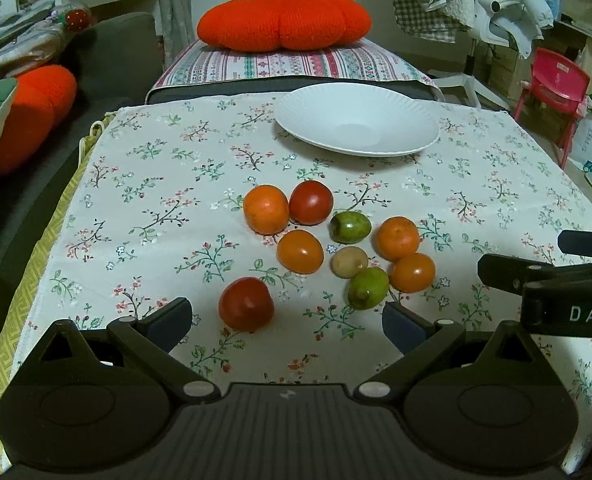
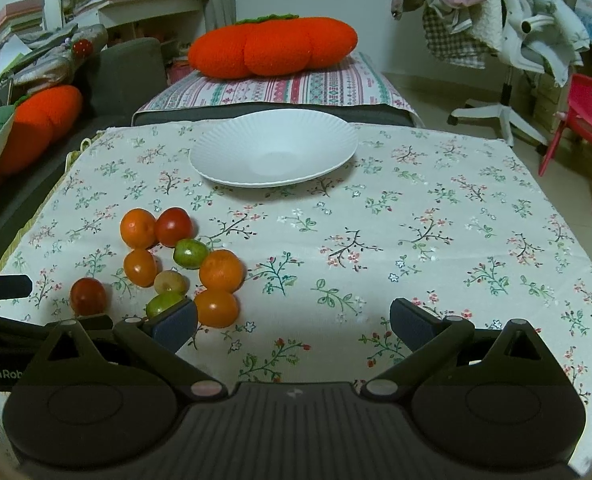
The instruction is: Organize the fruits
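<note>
- White capitals "DAS" are showing on the black body of the right gripper point(image 1: 568, 312), where it is entering the left wrist view at the right edge; the word is running off the frame.
- "GenRob" in pale letters is showing on the black body of the left gripper point(image 2: 0, 372), at the left edge of the right wrist view, likewise cut off.
- A white label on the red chair point(image 1: 552, 84) is appearing to carry print, too small to read.
</note>
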Demonstrator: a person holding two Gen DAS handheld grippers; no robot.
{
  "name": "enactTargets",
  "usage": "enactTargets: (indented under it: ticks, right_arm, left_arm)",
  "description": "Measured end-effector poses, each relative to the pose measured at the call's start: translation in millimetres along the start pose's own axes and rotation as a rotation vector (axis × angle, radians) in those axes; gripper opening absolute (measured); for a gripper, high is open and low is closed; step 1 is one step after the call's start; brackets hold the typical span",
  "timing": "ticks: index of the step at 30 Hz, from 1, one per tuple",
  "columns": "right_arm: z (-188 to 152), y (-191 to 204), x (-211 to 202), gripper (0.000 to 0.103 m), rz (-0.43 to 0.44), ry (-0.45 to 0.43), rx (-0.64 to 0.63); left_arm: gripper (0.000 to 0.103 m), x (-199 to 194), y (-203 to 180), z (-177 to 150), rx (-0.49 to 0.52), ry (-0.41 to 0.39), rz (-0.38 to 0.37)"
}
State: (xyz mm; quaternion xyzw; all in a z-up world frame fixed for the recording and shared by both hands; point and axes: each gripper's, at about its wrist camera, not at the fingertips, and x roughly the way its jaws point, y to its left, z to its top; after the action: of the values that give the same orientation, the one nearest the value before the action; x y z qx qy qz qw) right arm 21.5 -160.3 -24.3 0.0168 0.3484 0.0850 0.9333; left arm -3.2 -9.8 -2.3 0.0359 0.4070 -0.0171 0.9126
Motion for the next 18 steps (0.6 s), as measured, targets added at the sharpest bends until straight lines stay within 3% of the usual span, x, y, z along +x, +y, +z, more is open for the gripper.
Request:
enactTargets:
  ticks: [18]
  right_arm:
    - [-5.1,6.3,6.9,0.103,0.017,0.05,-0.044]
  left_arm:
    - [0.091,4.4,6.4,1.2,-0.017,0.017,0.017]
